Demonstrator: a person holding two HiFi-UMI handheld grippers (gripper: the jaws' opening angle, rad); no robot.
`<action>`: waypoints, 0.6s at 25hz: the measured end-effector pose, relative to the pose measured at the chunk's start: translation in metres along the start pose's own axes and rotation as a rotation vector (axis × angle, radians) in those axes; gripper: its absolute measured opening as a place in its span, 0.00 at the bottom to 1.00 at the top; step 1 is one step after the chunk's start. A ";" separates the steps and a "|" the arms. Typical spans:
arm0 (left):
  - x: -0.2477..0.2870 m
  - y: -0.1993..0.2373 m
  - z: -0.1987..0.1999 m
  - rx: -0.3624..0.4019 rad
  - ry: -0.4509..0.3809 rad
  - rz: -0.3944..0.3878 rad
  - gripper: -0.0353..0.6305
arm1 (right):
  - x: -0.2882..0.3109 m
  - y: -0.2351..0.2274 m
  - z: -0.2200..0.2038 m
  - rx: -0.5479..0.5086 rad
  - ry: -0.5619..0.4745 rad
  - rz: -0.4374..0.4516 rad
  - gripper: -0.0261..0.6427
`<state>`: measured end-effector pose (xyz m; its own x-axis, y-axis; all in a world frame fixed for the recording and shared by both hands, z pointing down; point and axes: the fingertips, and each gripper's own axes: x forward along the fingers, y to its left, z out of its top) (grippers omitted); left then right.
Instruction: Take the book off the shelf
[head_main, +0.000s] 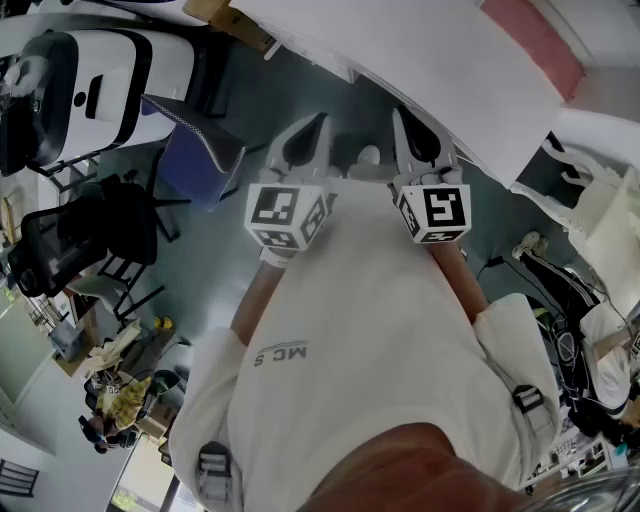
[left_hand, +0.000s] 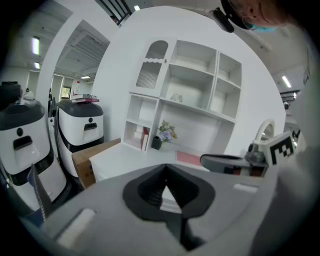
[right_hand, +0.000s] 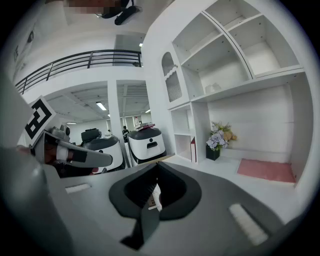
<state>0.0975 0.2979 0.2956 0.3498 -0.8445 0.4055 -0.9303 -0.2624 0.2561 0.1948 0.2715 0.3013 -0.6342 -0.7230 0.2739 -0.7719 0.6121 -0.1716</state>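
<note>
Book: the book (left_hand: 145, 138) stands upright in a low compartment at the left end of the shelf (left_hand: 200, 109), red cover showing, long axis vertical
Shelf: a white unit along the back edge of the desk (left_hand: 125, 162); the upper compartments look nearly bare
Left gripper: the left gripper (left_hand: 165, 167) has its jaws together with nothing between them, and is held close to the person's body
Right gripper: the right gripper (right_hand: 157, 165) also has its jaws together and is empty, level with the other and just beside it
Key relation: the book lies ahead of both grippers and well apart from them, across the full depth of the desk; it sits a little left of the left gripper's line and a little right of the right gripper's line
Nearer hand: I cannot tell; both look about equally far away
Next move, as I judge it: reach forward over the desk's front edge, open one pair of jaws, and turn them to close across the book's thin width
Nearby: a flower pot (left_hand: 166, 134) stands just right of the book's compartment; a pink mat (left_hand: 189, 158) lies further right on the desk
Off the desk: a cardboard box (left_hand: 90, 160) and white machines (left_hand: 80, 125) stand by its left end
In the way: nothing visible in front of the compartment; the flower pot is close enough to be knocked
</note>
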 end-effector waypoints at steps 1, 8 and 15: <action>0.000 0.000 -0.001 -0.002 0.004 0.002 0.05 | 0.000 -0.001 -0.001 0.004 0.004 0.001 0.04; 0.009 -0.013 0.000 0.004 0.014 0.000 0.05 | -0.004 -0.015 0.002 0.008 0.007 0.003 0.04; 0.013 -0.021 0.003 0.022 0.026 -0.011 0.05 | -0.009 -0.023 0.011 0.077 -0.052 0.016 0.04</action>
<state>0.1213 0.2907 0.2932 0.3628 -0.8291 0.4254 -0.9284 -0.2822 0.2417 0.2172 0.2602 0.2920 -0.6461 -0.7305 0.2210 -0.7616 0.5984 -0.2486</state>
